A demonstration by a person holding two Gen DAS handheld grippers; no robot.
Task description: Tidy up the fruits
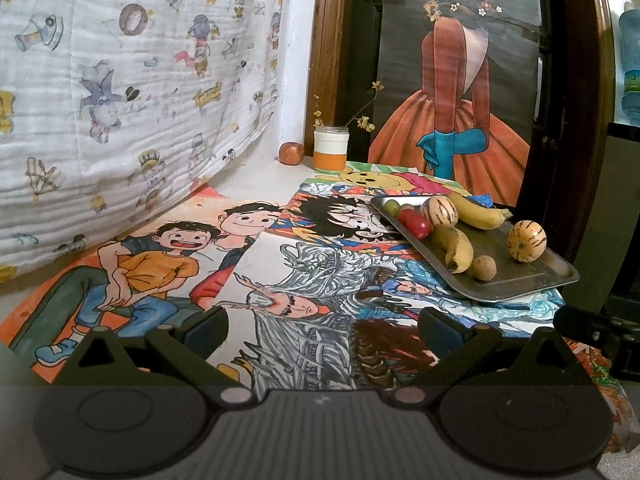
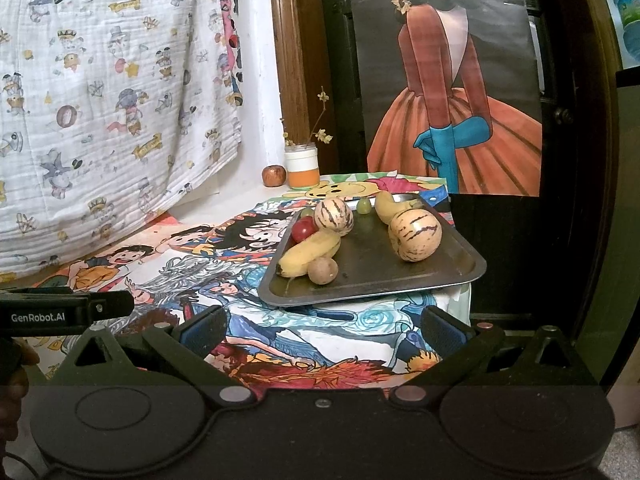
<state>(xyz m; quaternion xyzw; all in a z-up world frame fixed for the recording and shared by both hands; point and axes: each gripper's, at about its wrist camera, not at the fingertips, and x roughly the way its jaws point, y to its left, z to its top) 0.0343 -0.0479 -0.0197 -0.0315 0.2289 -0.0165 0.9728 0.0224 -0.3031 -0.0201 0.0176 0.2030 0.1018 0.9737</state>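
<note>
Right tool (image 2: 324, 330) and left tool (image 1: 324, 330) both wide open, empty, hovering short of worktop (image 1: 256, 176); metal tray (image 2: 372, 268) ahead of right tool, then bananas (image 2: 310, 254), striped melons (image 2: 414, 236), tomatoes (image 2: 302, 229), grapes (image 2: 363, 206) – gathered there, looks sorted

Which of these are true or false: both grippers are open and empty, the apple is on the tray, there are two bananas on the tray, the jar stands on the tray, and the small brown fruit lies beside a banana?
1. Both grippers are open and empty. True: the left gripper and the right gripper hold nothing.
2. The apple is on the tray. False: it sits at the back by the wall, off the tray.
3. Two bananas are on the tray. True: one near, one farther.
4. The jar stands on the tray. False: it stands beside the apple.
5. The small brown fruit lies beside a banana. True.
</note>
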